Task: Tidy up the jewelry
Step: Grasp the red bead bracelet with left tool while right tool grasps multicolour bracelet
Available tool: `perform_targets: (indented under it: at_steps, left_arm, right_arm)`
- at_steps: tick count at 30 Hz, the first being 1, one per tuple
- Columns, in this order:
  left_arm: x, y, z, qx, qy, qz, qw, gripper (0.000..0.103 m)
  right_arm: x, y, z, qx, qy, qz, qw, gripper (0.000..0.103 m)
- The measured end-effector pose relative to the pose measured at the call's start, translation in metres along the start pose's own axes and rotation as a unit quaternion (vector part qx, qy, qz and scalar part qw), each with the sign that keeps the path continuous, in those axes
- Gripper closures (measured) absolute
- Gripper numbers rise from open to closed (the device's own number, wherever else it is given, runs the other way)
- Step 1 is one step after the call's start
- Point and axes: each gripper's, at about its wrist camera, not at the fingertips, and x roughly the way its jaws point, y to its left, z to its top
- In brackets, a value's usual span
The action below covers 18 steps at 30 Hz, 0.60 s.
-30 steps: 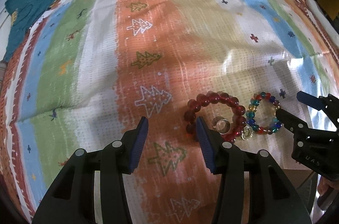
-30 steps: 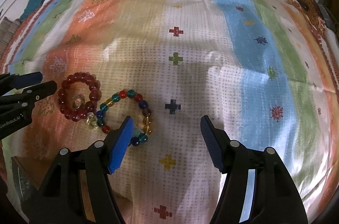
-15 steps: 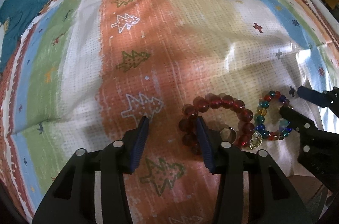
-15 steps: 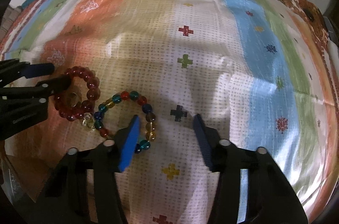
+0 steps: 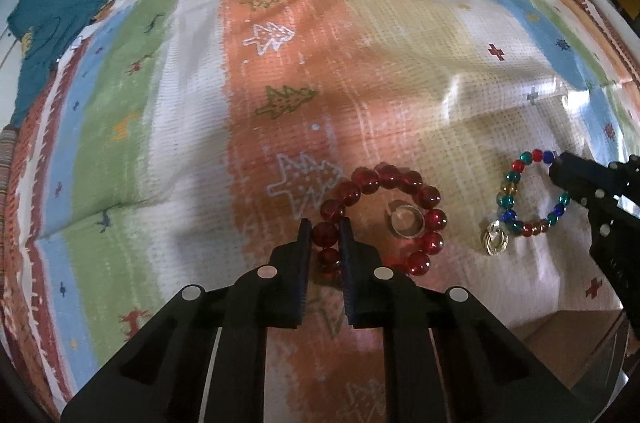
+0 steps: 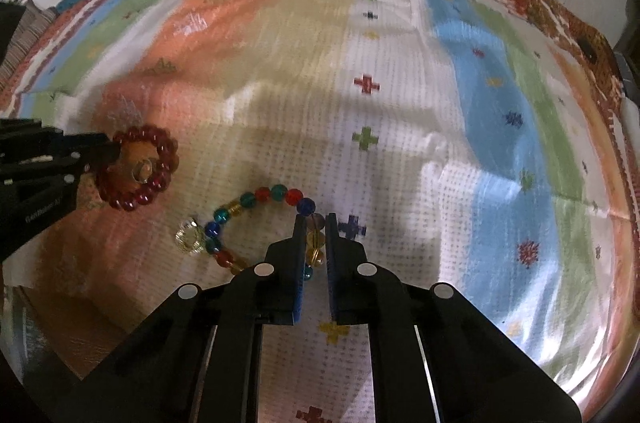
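Note:
A red bead bracelet (image 5: 394,183) lies on the patterned cloth, and it also shows in the right wrist view (image 6: 160,143). My left gripper (image 5: 325,229) is shut on the bracelet's left side. A silver ring (image 5: 405,221) lies inside the red bracelet. A multicoloured bead bracelet (image 6: 256,199) lies to its right, also seen in the left wrist view (image 5: 508,191). My right gripper (image 6: 311,227) is shut on its right side. A small gold ring (image 5: 496,241) lies beside the multicoloured bracelet, and shows in the right wrist view (image 6: 188,235).
The striped cloth (image 5: 360,43) with tree and cross motifs covers the surface. A teal garment (image 5: 52,19) lies at the far left corner. A brown edge (image 5: 560,335) shows below the cloth at the near right.
Both grippers have closed: the left onto the red bracelet, the right onto the multicoloured bracelet. The two bracelets now lie farther apart.

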Motion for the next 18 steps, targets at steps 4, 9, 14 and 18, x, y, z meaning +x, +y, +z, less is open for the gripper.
perform_targets:
  at_steps: [4, 9, 14, 18]
  left_arm:
    - [-0.012, 0.006, -0.003, -0.012, -0.006, -0.005, 0.9999, 0.09]
    - [-0.026, 0.009, -0.001, -0.029, -0.017, -0.015, 0.9993, 0.09]
    - [-0.037, 0.006, 0.002, -0.039, -0.026, -0.025, 0.9986, 0.09]
    - [-0.045, 0.001, 0.002, -0.042, -0.031, -0.03, 0.9982, 0.09]
  right_arm:
    - [-0.011, 0.004, 0.003, -0.001, -0.015, 0.004, 1.0, 0.093]
    - [-0.019, 0.008, 0.004, -0.002, -0.026, 0.007, 1.0, 0.093]
    - [-0.028, 0.007, 0.004, 0.004, -0.036, 0.017, 0.999, 0.093]
    - [-0.038, 0.007, 0.006, 0.014, -0.049, 0.028, 0.998, 0.093]
